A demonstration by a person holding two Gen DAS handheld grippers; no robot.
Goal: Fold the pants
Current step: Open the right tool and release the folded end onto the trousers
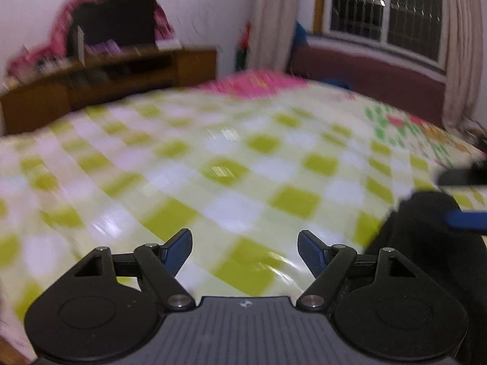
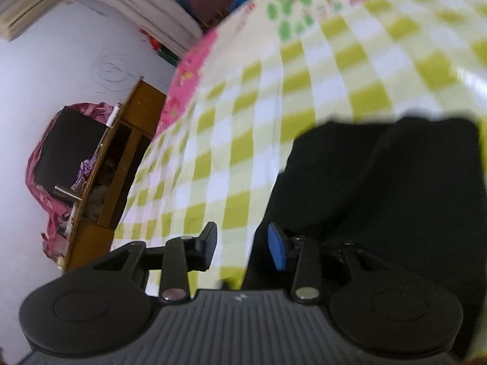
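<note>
The black pants [image 2: 380, 188] lie folded on a green and white checked bedspread [image 2: 274, 91]. In the right wrist view they fill the lower right, their edge just under my right gripper [image 2: 243, 249], which is open and empty and rolled sideways. In the left wrist view the pants [image 1: 426, 243] show only at the right edge. My left gripper [image 1: 245, 252] is open and empty above the bare bedspread [image 1: 182, 167], left of the pants. A blue fingertip of the right gripper [image 1: 465, 220] shows above the pants there.
A wooden cabinet [image 1: 106, 76] with a dark screen and pink cloth stands beyond the bed on the left. A barred window [image 1: 386, 9] with curtains is at the back right. A pink patterned cloth [image 1: 252, 83] lies at the bed's far end.
</note>
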